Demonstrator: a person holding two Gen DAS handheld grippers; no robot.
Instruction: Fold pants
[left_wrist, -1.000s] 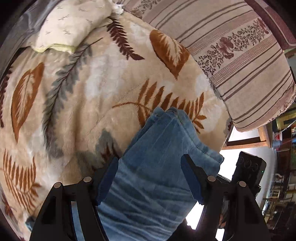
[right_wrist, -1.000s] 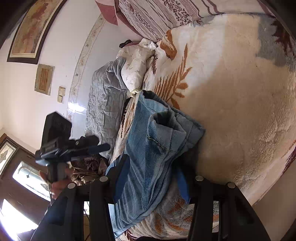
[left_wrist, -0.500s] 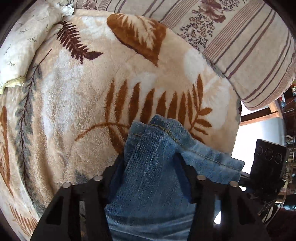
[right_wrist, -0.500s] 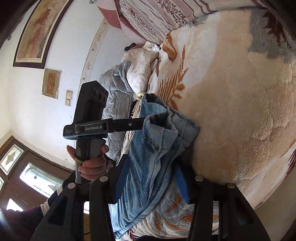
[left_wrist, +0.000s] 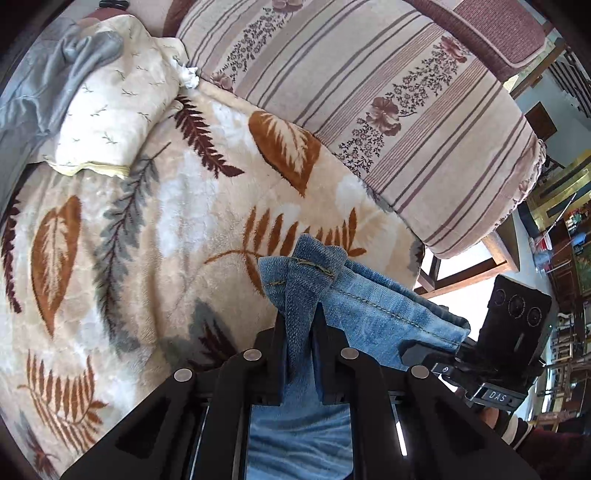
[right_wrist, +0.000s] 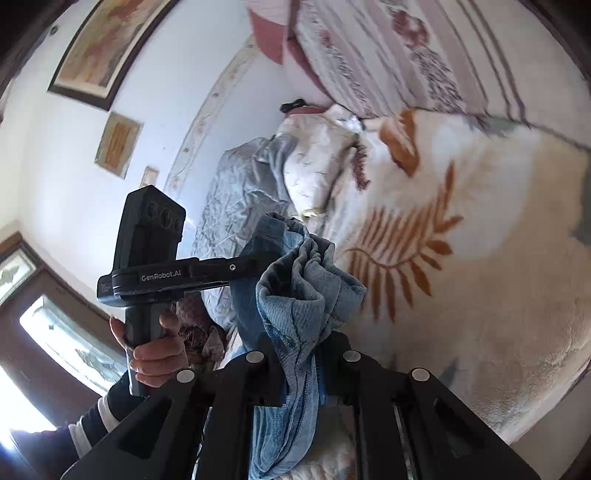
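Both my tools — left tool (left_wrist: 300, 325) & right tool (right_wrist: 303, 347) — clamped on faded blue denim pants (left_wrist: 369, 306), bunched edge held above leaf-print fleece bed blanket (left_wrist: 155, 236), prob. for next fold.

- A bed covered by a cream blanket (left_wrist: 155, 229) with leaf prints.
- A pale pillow (left_wrist: 110, 114) and a striped cushion (left_wrist: 388, 110) lie on it.

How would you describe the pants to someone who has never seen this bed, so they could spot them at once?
Start at the cream blanket with brown and grey leaves that covers the bed. At its near edge, the left gripper and right gripper each pinch a bunch of the pants. They are the only blue denim there, with tan stitching.
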